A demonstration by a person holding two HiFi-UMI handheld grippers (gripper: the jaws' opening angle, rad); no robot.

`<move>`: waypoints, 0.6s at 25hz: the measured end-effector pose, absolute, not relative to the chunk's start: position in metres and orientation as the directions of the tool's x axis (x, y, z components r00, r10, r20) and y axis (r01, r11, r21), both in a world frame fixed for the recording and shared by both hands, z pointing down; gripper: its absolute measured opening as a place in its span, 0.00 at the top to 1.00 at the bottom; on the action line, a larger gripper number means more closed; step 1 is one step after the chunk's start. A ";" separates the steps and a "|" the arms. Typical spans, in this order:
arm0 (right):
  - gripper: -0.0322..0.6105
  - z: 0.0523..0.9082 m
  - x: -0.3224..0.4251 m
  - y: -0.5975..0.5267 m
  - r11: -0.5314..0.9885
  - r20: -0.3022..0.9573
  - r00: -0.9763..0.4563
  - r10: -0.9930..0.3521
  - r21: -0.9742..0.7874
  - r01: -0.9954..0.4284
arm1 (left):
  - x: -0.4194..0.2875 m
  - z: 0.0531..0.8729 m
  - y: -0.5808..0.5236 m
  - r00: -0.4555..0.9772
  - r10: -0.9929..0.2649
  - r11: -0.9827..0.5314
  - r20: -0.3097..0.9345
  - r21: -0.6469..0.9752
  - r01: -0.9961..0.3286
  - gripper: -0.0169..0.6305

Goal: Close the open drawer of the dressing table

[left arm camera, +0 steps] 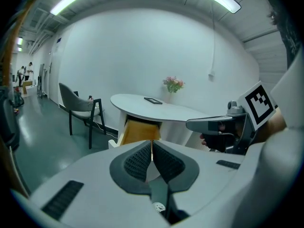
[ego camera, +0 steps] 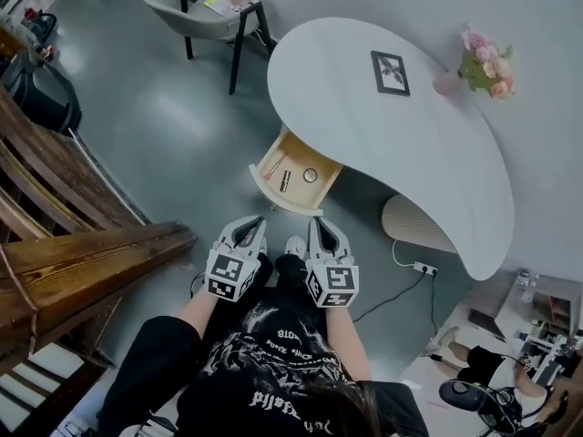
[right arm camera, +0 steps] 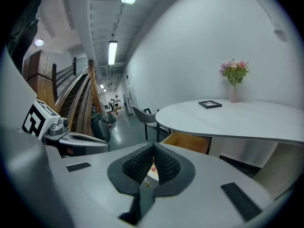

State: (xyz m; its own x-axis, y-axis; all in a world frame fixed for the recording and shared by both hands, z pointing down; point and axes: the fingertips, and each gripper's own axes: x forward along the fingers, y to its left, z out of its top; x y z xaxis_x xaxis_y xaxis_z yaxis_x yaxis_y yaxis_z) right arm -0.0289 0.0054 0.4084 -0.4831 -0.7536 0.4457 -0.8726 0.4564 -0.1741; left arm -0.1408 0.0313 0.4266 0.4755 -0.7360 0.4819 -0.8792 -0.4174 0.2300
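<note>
**One drawer open, two grippers shut in front of it**

A person stands facing the table, one gripper in each hand. The left gripper has its two jaws pressed together with nothing between them. The right gripper is the same, its pads meeting at the tips and holding nothing. The two sit side by side, near each other but not touching, both aimed at the table and tilted a little downward.

The one drawer is pulled out from under the table's near edge, just ahead of the grippers and clear of both. Its wooden inside is in plain sight, and I count three small items in it: two slim sticks and one round piece. What they are I cannot tell.

On the white tabletop are two things: one dark frame lying flat, and one vase of pink flowers near the far edge. One chair stands off to the left of the table, and a wooden staircase runs along the person's left side
</note>
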 end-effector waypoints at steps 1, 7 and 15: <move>0.91 0.411 -0.030 0.004 0.462 0.454 -0.488 -0.746 -0.175 -0.870 | -0.139 0.429 0.030 0.475 -0.733 -0.413 0.487 0.236 -0.879 0.94; 0.91 0.419 -0.041 -0.002 0.482 0.472 -0.513 -0.717 -0.196 -0.854 | -0.136 0.454 0.028 0.464 -0.706 -0.392 0.535 0.251 -0.885 0.94; 0.91 0.450 -0.041 0.006 0.469 0.522 -0.533 -0.666 -0.263 -0.843 | -0.123 0.500 0.019 0.467 -0.641 -0.389 0.609 0.267 -0.882 0.93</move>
